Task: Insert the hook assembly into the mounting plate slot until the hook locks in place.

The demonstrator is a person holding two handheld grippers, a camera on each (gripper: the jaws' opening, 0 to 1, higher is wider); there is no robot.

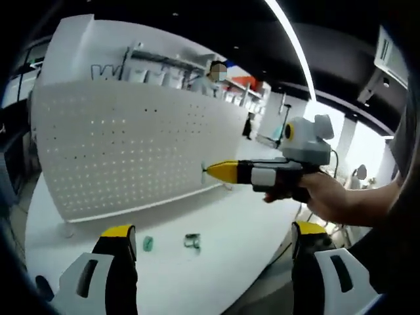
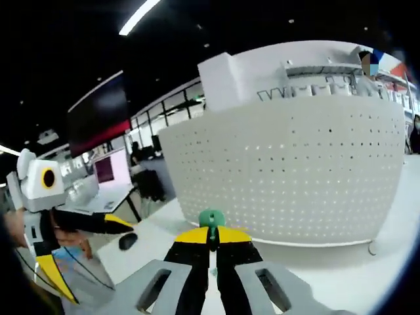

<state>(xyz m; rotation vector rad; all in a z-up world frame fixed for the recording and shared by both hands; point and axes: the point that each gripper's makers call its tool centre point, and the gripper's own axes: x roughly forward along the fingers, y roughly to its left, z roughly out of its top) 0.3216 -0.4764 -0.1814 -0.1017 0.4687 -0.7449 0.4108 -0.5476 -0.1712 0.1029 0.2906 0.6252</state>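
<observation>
Right tool (image 1: 209, 171) tip at pegboard (image 1: 131, 144), two hooks (image 1: 148, 243) on table (image 1: 216, 223)

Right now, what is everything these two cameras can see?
Pegboard: one, white, perforated, standing upright on the table.
Table: one, white, under the board.
Green hook piece: one, pinched at the right gripper's tip, in front of the board.
Small green pieces: two, lying on the table below the board.
Dark oval object: one, on the table; too blurred to identify.
Right gripper: yellow-tipped, jaws closed.
Left gripper: yellow-tipped, jaws apart, holding nothing.
Person's hand: gripping the right gripper's handle.
</observation>
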